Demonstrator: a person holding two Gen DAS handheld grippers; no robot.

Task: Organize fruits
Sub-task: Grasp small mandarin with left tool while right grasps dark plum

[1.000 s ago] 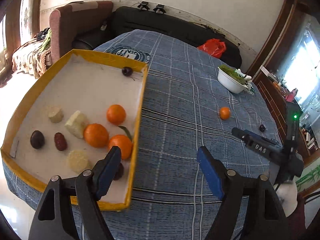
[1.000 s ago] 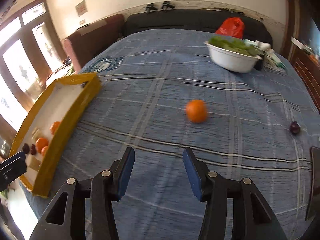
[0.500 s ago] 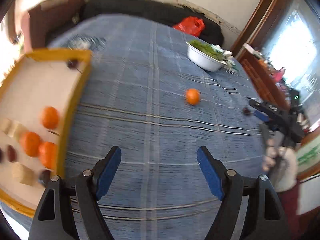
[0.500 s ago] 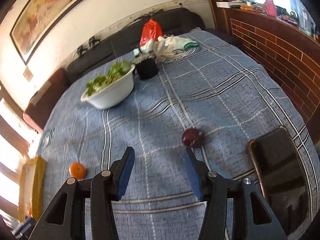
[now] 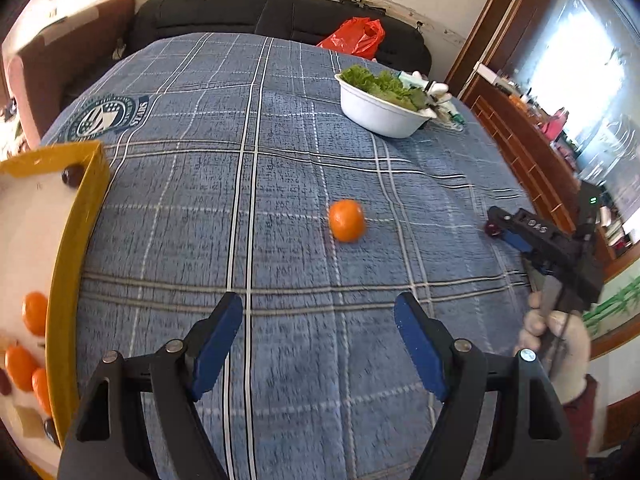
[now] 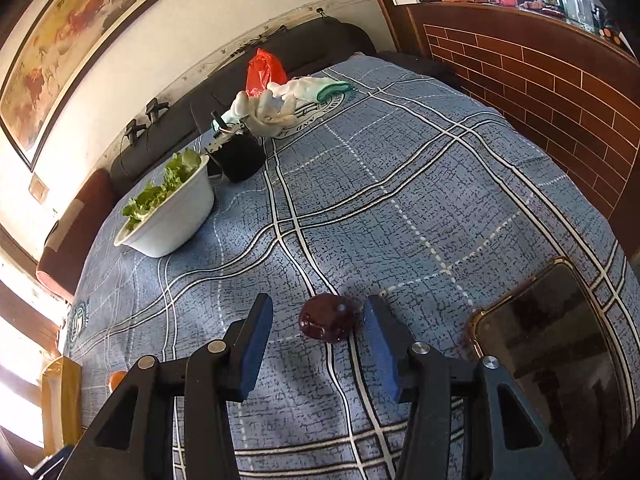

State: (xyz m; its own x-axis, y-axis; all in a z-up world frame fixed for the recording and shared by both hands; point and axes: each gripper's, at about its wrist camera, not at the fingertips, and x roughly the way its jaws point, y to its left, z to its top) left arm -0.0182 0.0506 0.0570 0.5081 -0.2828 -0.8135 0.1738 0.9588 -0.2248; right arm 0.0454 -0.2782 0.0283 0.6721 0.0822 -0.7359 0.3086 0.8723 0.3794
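Observation:
A dark red plum lies on the blue plaid cloth between the open fingers of my right gripper, nearer the right pad; the pads do not touch it. An orange lies on the cloth ahead of my open, empty left gripper. The yellow-rimmed tray at the left holds several oranges and a dark fruit. In the left wrist view my right gripper shows at the right edge over the plum.
A white bowl of lettuce stands at the back; it also shows in the right wrist view. A black cup, white gloves and a red bag lie behind it. A phone lies right of the plum.
My right gripper has swung right from the orange and come down around the plum. My left gripper has turned right from the tray toward the orange and moved closer to it.

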